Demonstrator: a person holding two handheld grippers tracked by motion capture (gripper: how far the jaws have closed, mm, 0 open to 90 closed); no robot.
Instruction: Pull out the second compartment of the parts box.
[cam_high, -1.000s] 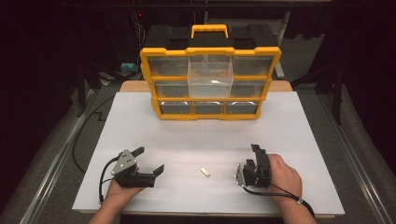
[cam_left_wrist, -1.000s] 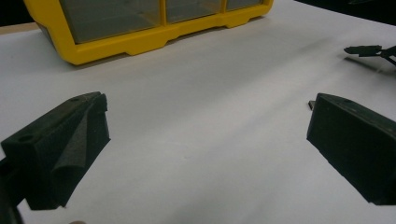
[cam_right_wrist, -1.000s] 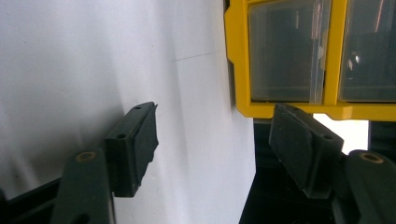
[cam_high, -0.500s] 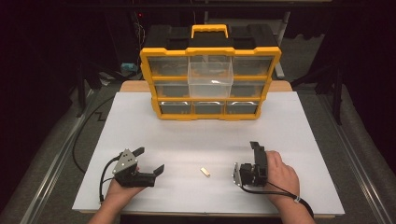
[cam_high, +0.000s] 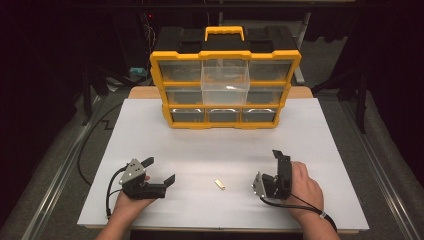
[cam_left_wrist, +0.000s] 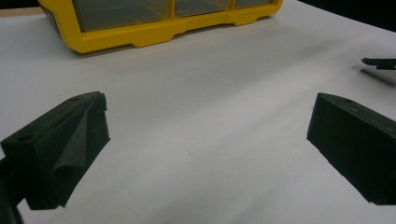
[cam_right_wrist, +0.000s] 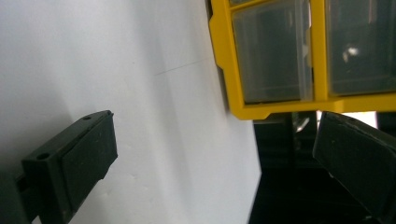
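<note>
A yellow organizer (cam_high: 225, 122) with clear drawers stands at the back of the white table; its top middle drawer (cam_high: 225, 82) is pulled out. A small pale piece (cam_high: 220, 184) lies on the table near the front, between my two grippers. My left gripper (cam_high: 159, 171) rests to its left, open and holding nothing; in the left gripper view its jaws (cam_left_wrist: 208, 102) stand wide apart over bare table. My right gripper (cam_high: 278, 156) is to the right of the piece and is turned on its side. In the right gripper view it (cam_right_wrist: 215, 126) is open and faces the organizer (cam_right_wrist: 271, 109).
The white tabletop (cam_high: 320, 135) has free room between the organizer and the grippers. Black cables trail from both grippers toward the front edge. Dark floor and metal rails flank the table. A black jaw tip (cam_left_wrist: 378, 62) of the other gripper shows at the right of the left gripper view.
The right gripper has shifted very slightly away from me. The left gripper and the small piece have not moved.
</note>
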